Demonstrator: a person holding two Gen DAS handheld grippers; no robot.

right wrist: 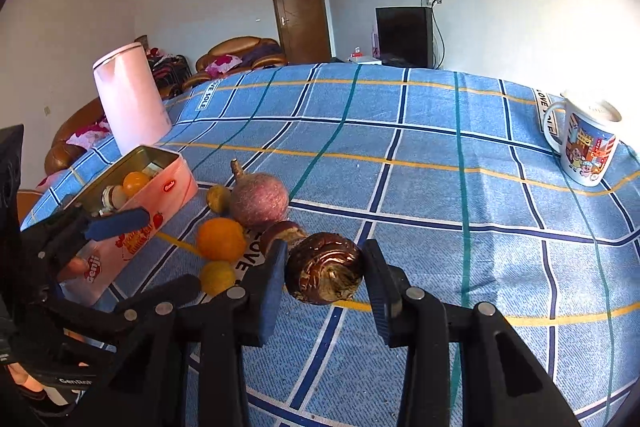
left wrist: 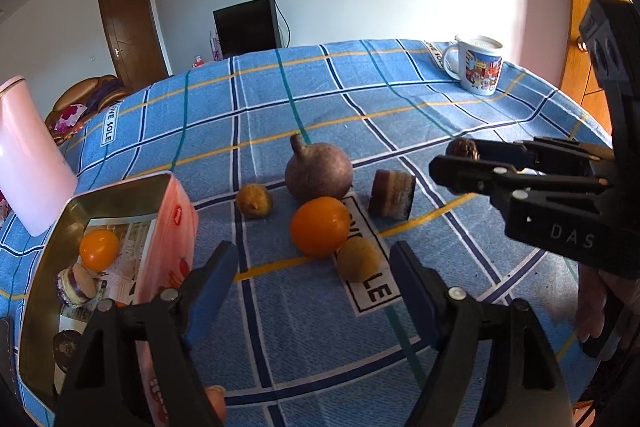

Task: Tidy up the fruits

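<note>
Sitting btwn right gripper (right wrist: 324, 277) pads, brown fruit (right wrist: 325, 269), maybe touching.

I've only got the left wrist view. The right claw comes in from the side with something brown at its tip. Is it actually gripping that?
Observer: Yes. In the right wrist view, both fingers of the right claw press on a round brown fruit, one on each side.
Operator: What's the pink thing cut off at my left edge?
Observer: A tall pink canister. It stands upright just behind the open tin.
Operator: What's printed on the tin's long side? I see it too steeply.
Observer: The word "Genji" in white letters, with strawberry pictures.
</note>
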